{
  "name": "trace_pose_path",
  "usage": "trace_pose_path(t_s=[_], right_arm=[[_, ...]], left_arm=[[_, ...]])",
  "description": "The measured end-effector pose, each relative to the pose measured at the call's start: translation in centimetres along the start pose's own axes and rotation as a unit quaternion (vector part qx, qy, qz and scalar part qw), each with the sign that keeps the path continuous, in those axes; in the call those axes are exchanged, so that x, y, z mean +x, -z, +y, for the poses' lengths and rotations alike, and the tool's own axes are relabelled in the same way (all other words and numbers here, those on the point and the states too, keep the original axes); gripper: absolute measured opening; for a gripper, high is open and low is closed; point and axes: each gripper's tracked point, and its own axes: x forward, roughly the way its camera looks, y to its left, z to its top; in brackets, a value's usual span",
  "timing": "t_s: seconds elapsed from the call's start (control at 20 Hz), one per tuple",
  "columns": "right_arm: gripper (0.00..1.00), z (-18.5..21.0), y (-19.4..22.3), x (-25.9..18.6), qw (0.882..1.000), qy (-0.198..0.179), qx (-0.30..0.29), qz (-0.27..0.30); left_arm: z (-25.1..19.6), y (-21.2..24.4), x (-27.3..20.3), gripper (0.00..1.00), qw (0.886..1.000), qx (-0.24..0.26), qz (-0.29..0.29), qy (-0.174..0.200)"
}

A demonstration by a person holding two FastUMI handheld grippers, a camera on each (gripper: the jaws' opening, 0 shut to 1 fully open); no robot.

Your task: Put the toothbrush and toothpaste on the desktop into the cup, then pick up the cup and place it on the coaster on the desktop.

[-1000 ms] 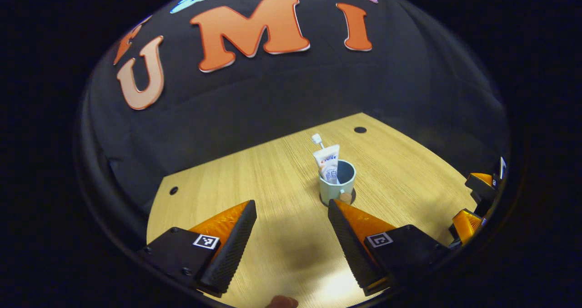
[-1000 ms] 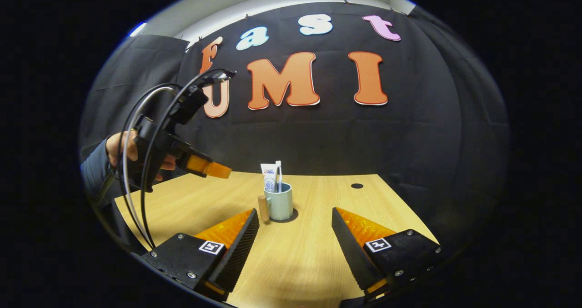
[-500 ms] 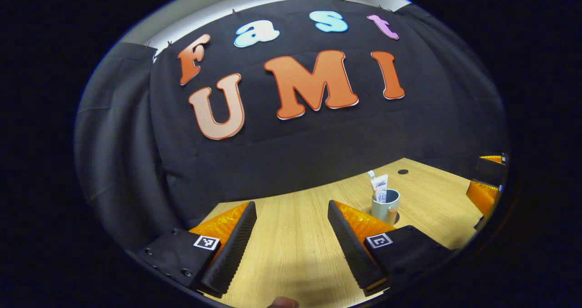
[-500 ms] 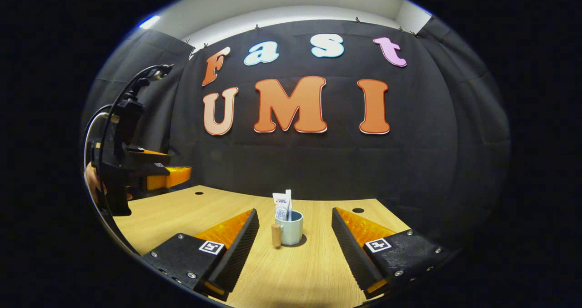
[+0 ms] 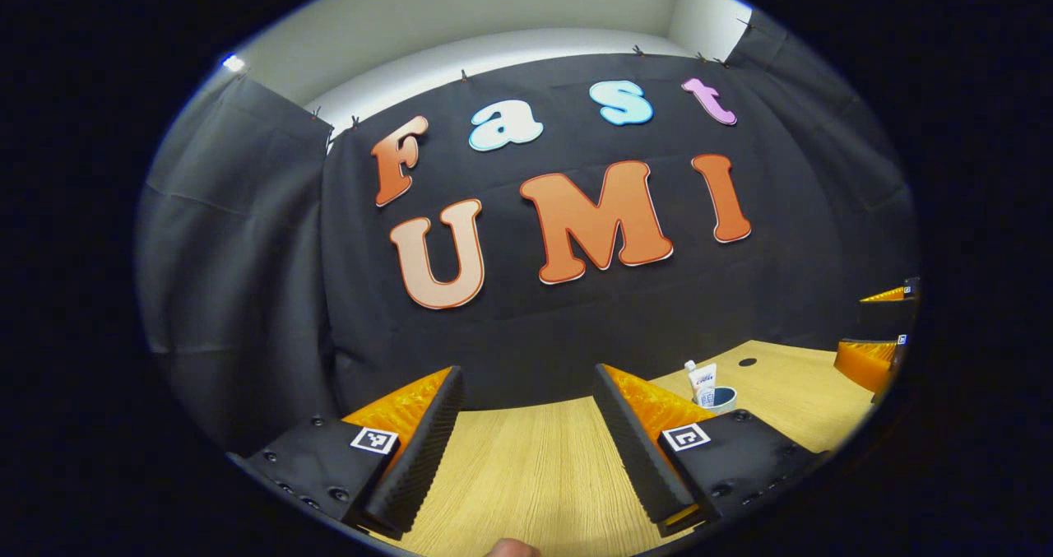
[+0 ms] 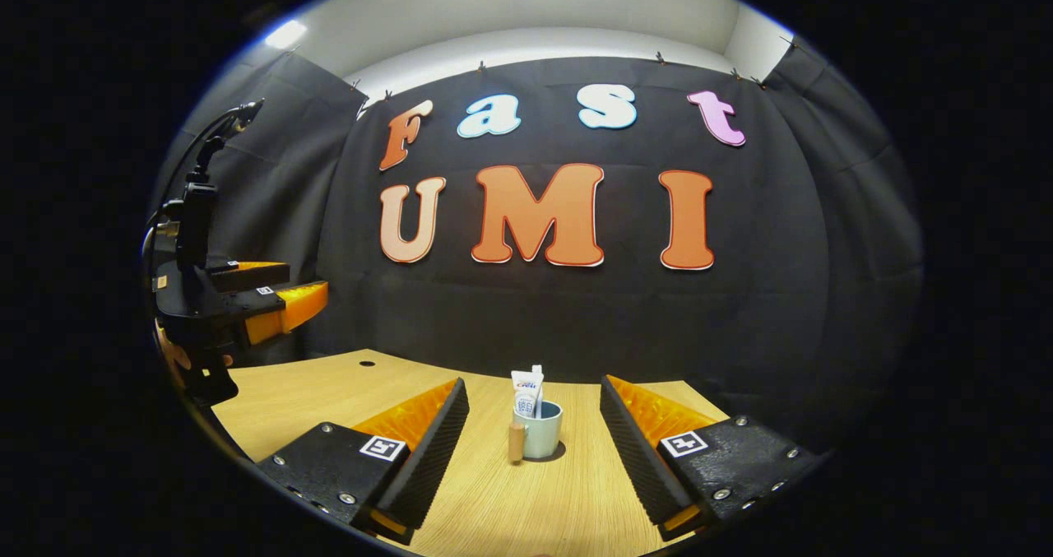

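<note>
Light wooden desktop [image 6: 345, 384] spans the bottom; a small round hole [image 6: 367, 364] at nine o'clock, black curtain [image 6: 781, 310] at twelve.

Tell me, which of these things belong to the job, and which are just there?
Job things: cup, toothpaste and toothbrush standing in it, dark coaster under it, both open grippers.

Just there: wooden desktop, its cable hole.

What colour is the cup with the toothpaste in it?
The cup is pale blue-green with a wooden handle, best seen in the right gripper view.
</note>
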Motion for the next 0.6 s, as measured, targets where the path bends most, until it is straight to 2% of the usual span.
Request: trace_pose_path(t_s=[0.6], right_arm=[[0.97, 0.0, -0.8, -1.2, 1.0, -0.004, -0.018, -0.018]], left_arm=[[-0.9, -0.1, -2.4, 1.0, 0.999, -0.045, -0.01, -0.01]])
